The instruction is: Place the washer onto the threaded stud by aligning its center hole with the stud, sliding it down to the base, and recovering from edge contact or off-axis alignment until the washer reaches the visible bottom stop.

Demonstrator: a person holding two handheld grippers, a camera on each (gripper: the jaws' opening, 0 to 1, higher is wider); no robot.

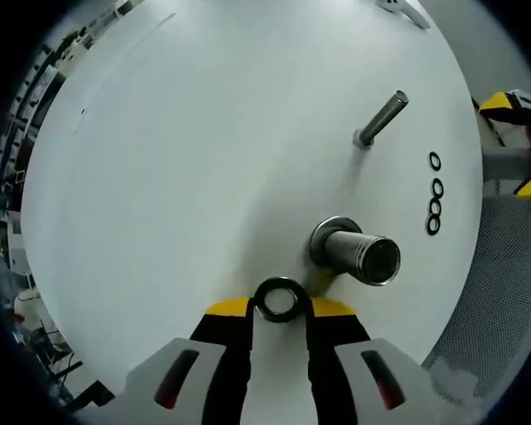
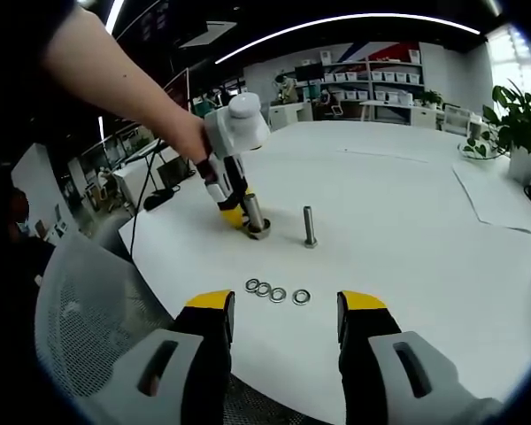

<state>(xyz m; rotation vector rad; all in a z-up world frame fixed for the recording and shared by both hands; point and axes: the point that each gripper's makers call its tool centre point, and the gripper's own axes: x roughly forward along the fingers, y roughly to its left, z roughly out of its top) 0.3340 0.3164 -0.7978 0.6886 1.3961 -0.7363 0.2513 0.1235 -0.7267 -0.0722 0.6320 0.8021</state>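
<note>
White tabletop (image 1: 159,177): my left gripper (image 1: 279,305) clamps a washer (image 1: 279,299) beside the thick stud (image 1: 358,252). I'd centre its hole over the tip before lowering; my right gripper (image 2: 286,305) idles, jaws apart.

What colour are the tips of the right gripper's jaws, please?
Yellow on black jaws of the right gripper, clearest in the right gripper view.

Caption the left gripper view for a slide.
Left gripper holds a washer between its fingers beside a wide stud on the white table.

No legible txt, labels or nos. anywhere.
</note>
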